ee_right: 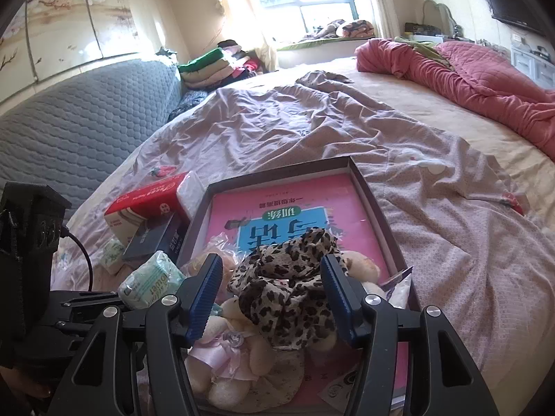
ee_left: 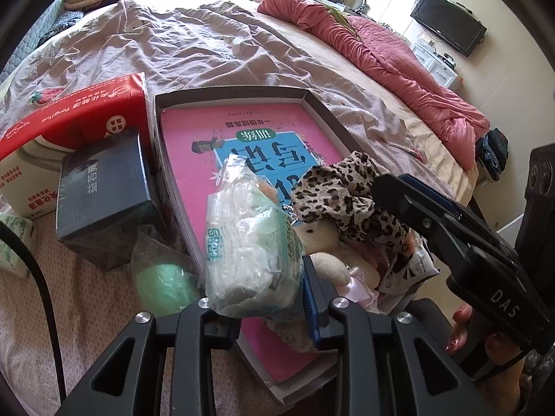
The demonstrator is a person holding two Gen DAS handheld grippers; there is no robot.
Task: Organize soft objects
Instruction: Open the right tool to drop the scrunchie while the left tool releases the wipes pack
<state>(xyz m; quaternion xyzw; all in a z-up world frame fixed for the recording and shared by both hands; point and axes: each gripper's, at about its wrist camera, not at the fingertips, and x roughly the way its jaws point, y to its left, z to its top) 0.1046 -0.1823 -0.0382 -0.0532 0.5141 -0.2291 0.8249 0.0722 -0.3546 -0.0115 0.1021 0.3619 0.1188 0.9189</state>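
Observation:
A shallow grey box [ee_left: 314, 98] [ee_right: 376, 201] with a pink book [ee_left: 194, 159] [ee_right: 347, 201] in it lies on the bed. My left gripper [ee_left: 256, 306] is shut on a clear pack of white and green tissues [ee_left: 249, 246] [ee_right: 151, 279], held above the box's left wall. In the box lie a leopard-print cloth [ee_left: 343, 190] [ee_right: 288, 284] and a cream plush bear [ee_left: 321, 242] [ee_right: 239, 343]. My right gripper [ee_right: 270, 298] is open, its blue pads [ee_right: 204, 294] either side of the leopard cloth; it also shows in the left wrist view [ee_left: 402, 190].
Left of the box stand a red and white carton [ee_left: 73, 111] [ee_right: 145, 204], a dark blue box [ee_left: 104, 190] [ee_right: 156, 239], a green bag roll [ee_left: 163, 284] and a small tissue pack [ee_left: 15, 246] [ee_right: 111, 254]. A red quilt [ee_left: 381, 55] [ee_right: 468, 76] lies far right.

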